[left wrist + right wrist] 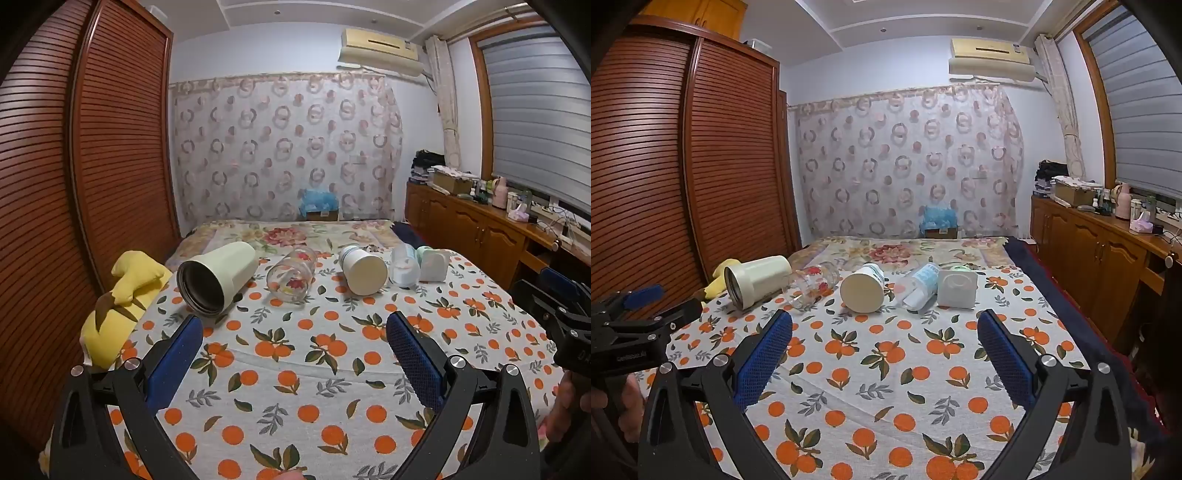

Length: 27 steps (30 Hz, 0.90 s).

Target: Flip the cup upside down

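Several cups lie on their sides in a row on the orange-print cloth [295,369]. From the left: a pale green tumbler [218,280] [757,280] with its mouth toward me, a clear glass [291,275] [814,282] with a red print, a white cup [364,269] [864,290] with its base toward me, a clear plastic cup [404,267] [919,286] and a white square-based cup [434,264] [958,288]. My left gripper [295,328] is open and empty, short of the row. My right gripper [884,328] is open and empty too.
A yellow plush toy [122,306] lies at the cloth's left edge beside the louvred wardrobe [110,147]. A wooden sideboard [1100,251] with clutter runs along the right under the window. The left gripper's body shows at the right view's left edge [635,325].
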### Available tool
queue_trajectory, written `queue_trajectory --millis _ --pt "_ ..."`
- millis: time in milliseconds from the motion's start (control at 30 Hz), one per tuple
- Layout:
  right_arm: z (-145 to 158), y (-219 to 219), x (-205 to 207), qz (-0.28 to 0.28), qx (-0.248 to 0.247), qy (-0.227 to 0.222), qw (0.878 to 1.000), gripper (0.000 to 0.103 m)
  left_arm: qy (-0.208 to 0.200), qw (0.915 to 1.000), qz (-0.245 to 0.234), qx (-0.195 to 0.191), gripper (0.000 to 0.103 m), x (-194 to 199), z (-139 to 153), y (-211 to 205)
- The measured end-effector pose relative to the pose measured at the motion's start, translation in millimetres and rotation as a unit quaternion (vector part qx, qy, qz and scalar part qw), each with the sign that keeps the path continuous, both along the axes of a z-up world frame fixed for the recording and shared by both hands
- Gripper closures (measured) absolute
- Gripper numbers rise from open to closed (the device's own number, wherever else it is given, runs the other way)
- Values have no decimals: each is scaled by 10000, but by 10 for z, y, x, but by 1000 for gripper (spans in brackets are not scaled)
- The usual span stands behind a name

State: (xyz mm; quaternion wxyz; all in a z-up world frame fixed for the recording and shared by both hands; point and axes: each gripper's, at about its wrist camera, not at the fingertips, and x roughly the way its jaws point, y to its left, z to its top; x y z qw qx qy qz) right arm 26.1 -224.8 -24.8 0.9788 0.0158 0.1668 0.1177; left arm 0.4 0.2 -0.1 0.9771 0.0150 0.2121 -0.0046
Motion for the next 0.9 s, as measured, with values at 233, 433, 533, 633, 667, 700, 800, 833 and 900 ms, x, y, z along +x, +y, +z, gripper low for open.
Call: queue_trajectory --millis 233,433,533,633,667,700,800,833,900 --pt "0 0 -3 1 -3 -29 10000 2 -33 10000 1 0 7 -3 0 0" --pt "0 0 -4 1 3 -34 10000 2 -41 10000 -2 -2 7 -3 1 0" --pt "0 -1 -5 4 7 -33 10000 2 -47 10000 -2 -2 7 -5 1 0" --pt "-1 -1 -3 2 8 -30 10000 2 -47 10000 -5 -3 7 -4 1 0" --pt "-2 -1 -3 2 9 -29 10000 2 -48 10000 -4 -1 7 -5 1 0" --pt "-1 -2 -3 2 8 -28 10000 2 -50 10000 -4 0 7 -6 1 0" --pt "-1 -1 -3 3 14 -26 10000 2 -54 10000 -11 -3 7 -6 1 0" --pt "-2 -2 -2 2 14 -27 10000 2 -55 10000 -12 -5 7 -5 1 0" --pt "-3 -3 -1 4 16 -22 10000 2 -59 10000 -13 -6 7 -5 0 0"
